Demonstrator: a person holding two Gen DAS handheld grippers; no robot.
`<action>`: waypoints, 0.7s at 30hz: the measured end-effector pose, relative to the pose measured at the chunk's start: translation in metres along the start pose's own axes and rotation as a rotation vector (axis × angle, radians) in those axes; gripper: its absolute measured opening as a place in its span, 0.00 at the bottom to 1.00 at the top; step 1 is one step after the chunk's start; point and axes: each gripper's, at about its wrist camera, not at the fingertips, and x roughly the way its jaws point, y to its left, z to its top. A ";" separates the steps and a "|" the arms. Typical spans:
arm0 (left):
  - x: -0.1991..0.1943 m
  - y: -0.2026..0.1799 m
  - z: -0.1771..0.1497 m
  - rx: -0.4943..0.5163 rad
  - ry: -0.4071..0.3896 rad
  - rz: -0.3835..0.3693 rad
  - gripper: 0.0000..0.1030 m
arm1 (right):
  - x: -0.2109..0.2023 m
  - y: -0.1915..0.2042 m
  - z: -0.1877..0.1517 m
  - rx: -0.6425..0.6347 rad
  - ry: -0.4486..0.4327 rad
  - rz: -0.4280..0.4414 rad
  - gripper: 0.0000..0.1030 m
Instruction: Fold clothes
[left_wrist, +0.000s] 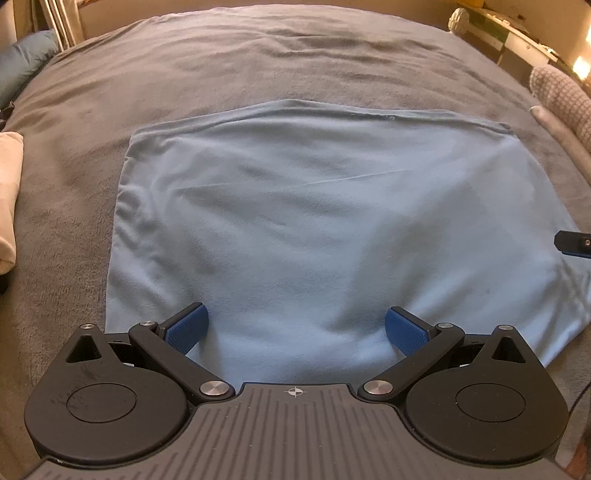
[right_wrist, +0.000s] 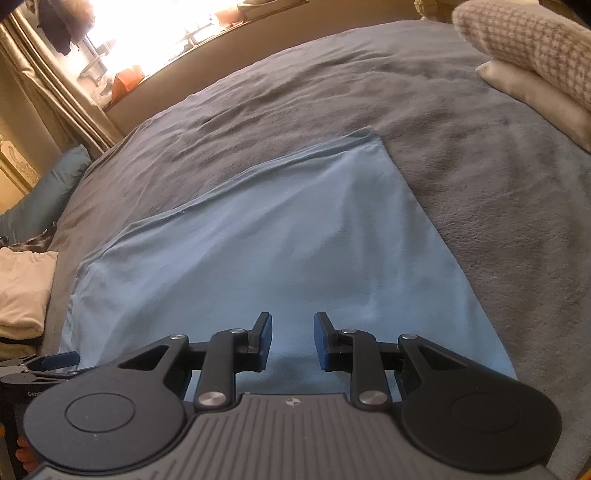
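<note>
A grey-covered bed (left_wrist: 258, 74) carries a flat light-blue garment (left_wrist: 314, 221) and pillows (right_wrist: 535, 55).

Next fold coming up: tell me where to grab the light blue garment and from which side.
Take the light blue garment by its near edge, one gripper toward each near corner, coming from the near side. It lies flat on the grey blanket, and both open grippers already sit over that edge.

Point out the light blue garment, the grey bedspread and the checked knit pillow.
light blue garment (left_wrist: 314, 221), left wrist view, middle of its flat top layer.
grey bedspread (left_wrist: 221, 66), left wrist view, bare far part.
checked knit pillow (right_wrist: 528, 51), right wrist view, its knitted face.
</note>
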 end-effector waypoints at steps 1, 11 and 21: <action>0.000 0.000 0.000 0.001 0.001 0.000 1.00 | 0.001 -0.001 0.001 0.001 0.000 -0.001 0.26; 0.000 0.001 -0.001 0.005 0.007 -0.002 1.00 | -0.021 -0.035 0.010 0.096 -0.081 -0.058 0.26; 0.002 0.003 0.001 0.000 0.018 -0.004 1.00 | -0.057 -0.020 0.023 -0.188 0.072 0.002 0.26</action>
